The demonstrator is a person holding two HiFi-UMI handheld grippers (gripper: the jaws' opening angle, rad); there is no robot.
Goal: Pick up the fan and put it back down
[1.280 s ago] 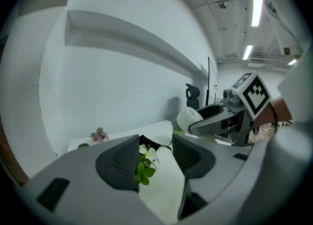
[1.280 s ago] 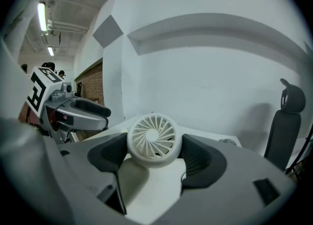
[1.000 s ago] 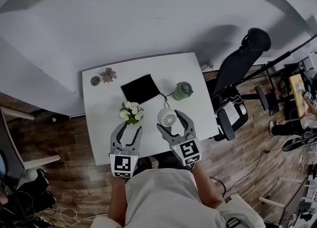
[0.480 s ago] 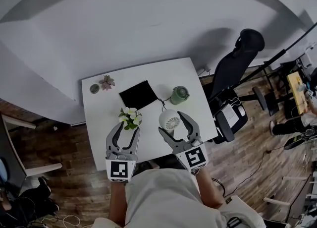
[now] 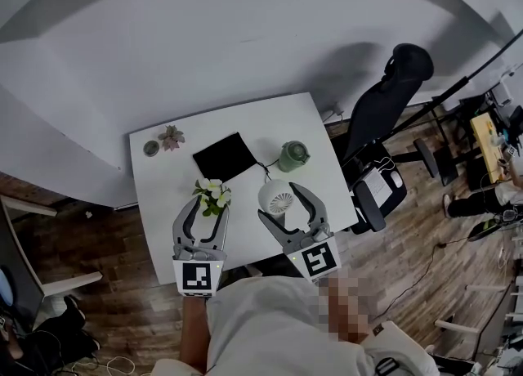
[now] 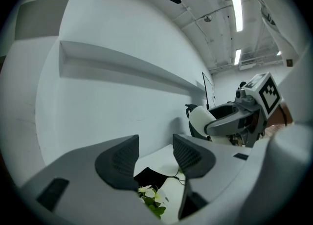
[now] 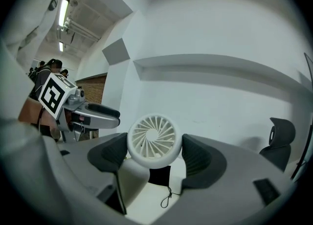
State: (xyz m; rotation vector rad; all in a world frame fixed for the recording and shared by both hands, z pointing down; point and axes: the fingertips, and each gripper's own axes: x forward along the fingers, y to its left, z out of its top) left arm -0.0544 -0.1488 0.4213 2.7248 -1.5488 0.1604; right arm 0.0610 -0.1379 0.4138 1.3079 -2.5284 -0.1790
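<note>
The small white round fan (image 5: 278,199) hangs above the white table (image 5: 319,133), near its front right part. My right gripper (image 5: 282,205) is shut on it, one pad on each side of the round head. In the right gripper view the fan's grille (image 7: 154,140) faces the camera between the pads of that gripper (image 7: 154,154), and its white body hangs below. My left gripper (image 5: 207,209) is held beside it to the left, open with nothing between its jaws (image 6: 155,158). In the left gripper view the fan (image 6: 200,121) shows at the right.
A white flower plant (image 5: 211,194) stands on the table under the left gripper. Behind lie a black pad (image 5: 225,154), a thin cable (image 5: 265,172), a green pot (image 5: 292,155) and a small pink plant (image 5: 171,137). A black office chair (image 5: 384,113) stands right of the table.
Both grippers have risen a little over the table, and the fan has gone up with the right one. The jaws stand as before.
</note>
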